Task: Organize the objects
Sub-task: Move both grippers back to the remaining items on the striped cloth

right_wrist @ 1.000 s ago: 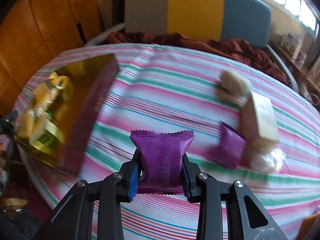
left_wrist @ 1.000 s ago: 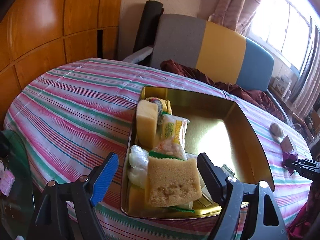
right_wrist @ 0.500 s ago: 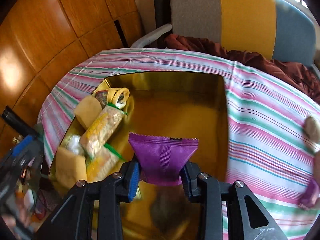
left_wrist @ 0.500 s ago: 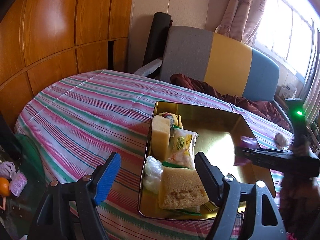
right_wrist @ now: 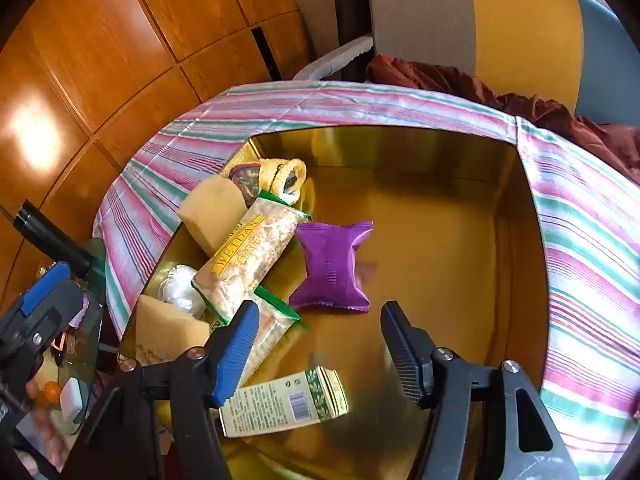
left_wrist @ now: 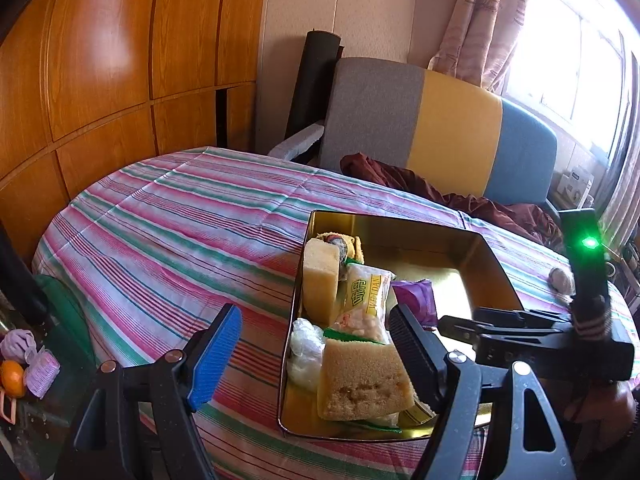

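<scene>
In the right wrist view the right gripper [right_wrist: 320,344] stands at the bottom of the frame with its two fingers wide apart, and nothing is between them. The purple packet [right_wrist: 331,266] lies just above the gap, flat on the floor of the gold tin [right_wrist: 516,264], apart from both fingers. To its left, touching it at one corner, is the long snack bag [right_wrist: 250,262] marked WEIDAN, which leans over a yellow sponge block [right_wrist: 212,214]. A rolled cake [right_wrist: 282,176] lies in the upper left corner of the tin, a white wrapped ball [right_wrist: 180,290] at the left wall, and a small printed box [right_wrist: 280,404] low in the frame, partly behind the blue finger.

In the left wrist view the left gripper [left_wrist: 316,352] is also wide open and empty, at the bottom of the frame, in front of the near left corner of the tin [left_wrist: 498,268]. A big sponge piece [left_wrist: 362,380] fills the near part of the tin, and the purple packet [left_wrist: 414,300] shows behind the black finger. The right gripper [left_wrist: 456,326] reaches in from the right edge of the frame, over the tin.

The tin rests on a striped tablecloth [left_wrist: 180,224] in pink, green and white. Behind the table is a chair [left_wrist: 420,120] in grey, yellow and blue with a dark red cloth [left_wrist: 404,182] on it. Wood panels [left_wrist: 100,60] fill the upper left and a bright window [left_wrist: 576,40] the upper right.
</scene>
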`<state>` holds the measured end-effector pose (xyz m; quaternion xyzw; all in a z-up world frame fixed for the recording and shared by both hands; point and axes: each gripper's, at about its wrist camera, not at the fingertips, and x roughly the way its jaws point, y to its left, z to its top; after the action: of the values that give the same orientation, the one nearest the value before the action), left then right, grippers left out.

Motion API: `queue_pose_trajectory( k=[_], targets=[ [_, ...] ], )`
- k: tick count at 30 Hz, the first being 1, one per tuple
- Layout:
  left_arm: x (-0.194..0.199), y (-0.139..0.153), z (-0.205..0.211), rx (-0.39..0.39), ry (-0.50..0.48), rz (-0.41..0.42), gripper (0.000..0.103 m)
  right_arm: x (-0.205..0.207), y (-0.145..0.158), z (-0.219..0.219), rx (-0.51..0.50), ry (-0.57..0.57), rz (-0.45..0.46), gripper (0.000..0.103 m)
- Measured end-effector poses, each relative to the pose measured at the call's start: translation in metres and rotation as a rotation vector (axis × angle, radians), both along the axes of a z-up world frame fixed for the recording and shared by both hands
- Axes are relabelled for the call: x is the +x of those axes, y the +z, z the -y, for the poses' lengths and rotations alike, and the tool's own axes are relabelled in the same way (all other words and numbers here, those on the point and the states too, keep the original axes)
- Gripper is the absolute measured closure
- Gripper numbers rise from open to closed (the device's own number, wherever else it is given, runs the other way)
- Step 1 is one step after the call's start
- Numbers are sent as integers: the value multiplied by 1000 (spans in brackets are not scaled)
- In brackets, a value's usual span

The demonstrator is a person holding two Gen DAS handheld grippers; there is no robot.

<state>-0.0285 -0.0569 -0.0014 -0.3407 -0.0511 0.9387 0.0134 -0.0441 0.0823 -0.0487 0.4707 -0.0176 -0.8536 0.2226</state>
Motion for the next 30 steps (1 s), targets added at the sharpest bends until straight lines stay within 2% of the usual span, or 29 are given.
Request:
queue_pose_trajectory(
  k=[5,16,22,30],
  targets=[
    [5,6,-6,-21,-12,-22,26,16,13,-16,9,-41,-54,29],
    [13,24,-24,-25,-67,-55,26,45,37,-67,23,-131,-142,21],
    [17,33,-47,-52,-123,-79,25,51,44,-116,45,-227,-162,20],
    [17,34,-81,-50,-212,-66,25,52,59,-194,92,-376,-193,17]
  ],
)
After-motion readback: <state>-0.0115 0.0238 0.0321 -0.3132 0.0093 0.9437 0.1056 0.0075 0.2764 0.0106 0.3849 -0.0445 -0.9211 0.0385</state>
